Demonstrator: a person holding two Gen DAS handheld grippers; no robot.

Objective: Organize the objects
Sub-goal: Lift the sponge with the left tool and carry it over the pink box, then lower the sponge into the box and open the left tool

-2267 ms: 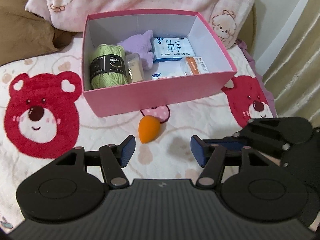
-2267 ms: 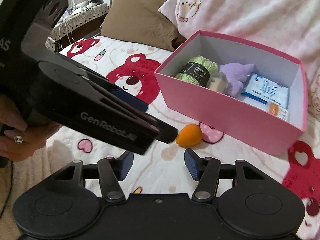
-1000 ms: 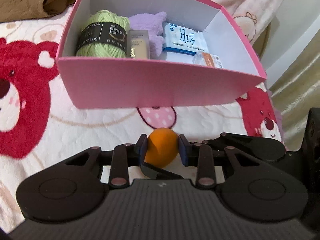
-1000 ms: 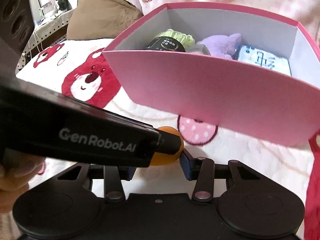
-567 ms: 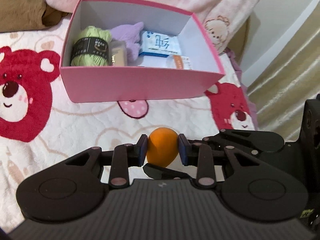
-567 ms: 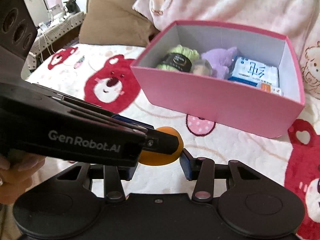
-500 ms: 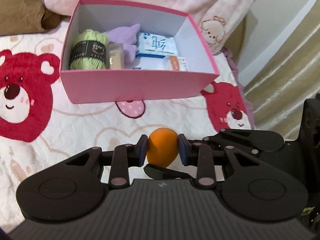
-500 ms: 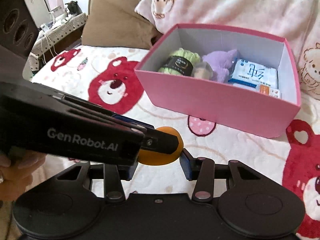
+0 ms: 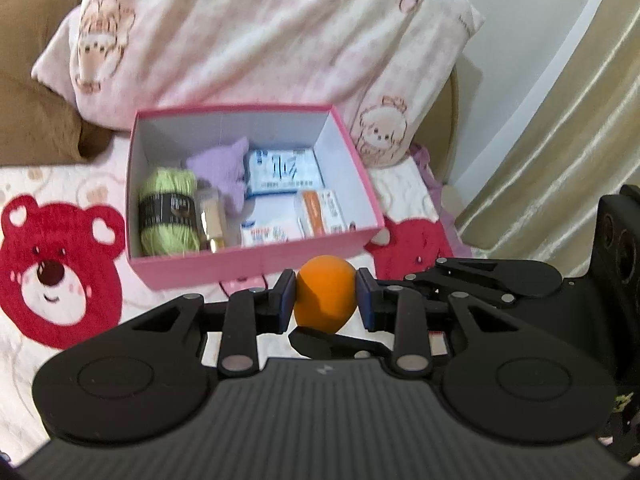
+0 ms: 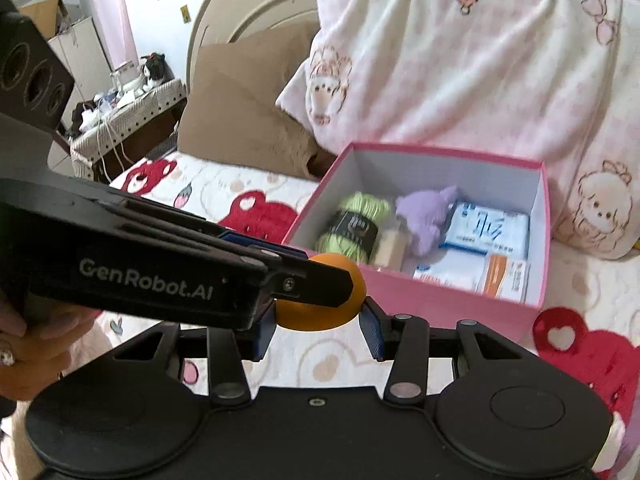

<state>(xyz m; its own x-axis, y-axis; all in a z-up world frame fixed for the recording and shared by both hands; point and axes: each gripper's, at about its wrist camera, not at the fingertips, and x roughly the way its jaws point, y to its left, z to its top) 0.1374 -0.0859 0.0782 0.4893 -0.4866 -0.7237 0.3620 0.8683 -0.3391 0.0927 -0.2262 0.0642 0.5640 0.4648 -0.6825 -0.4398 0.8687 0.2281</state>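
The left gripper (image 9: 326, 298) clamps the orange sponge (image 9: 325, 299) between its fingers, above the bed, short of the pink box (image 9: 256, 262). The right gripper (image 10: 318, 330) sits half-open just below it, fingers not visibly touching

The box (image 9: 256, 268) stands on the bed cover (image 9: 60, 340), with the pillow (image 9: 260, 40) behind it. In the box, the yarn (image 9: 168, 212) lies left, the packets (image 9: 282, 172) right, the plush toy (image 9: 224, 172) between them, toward the far wall
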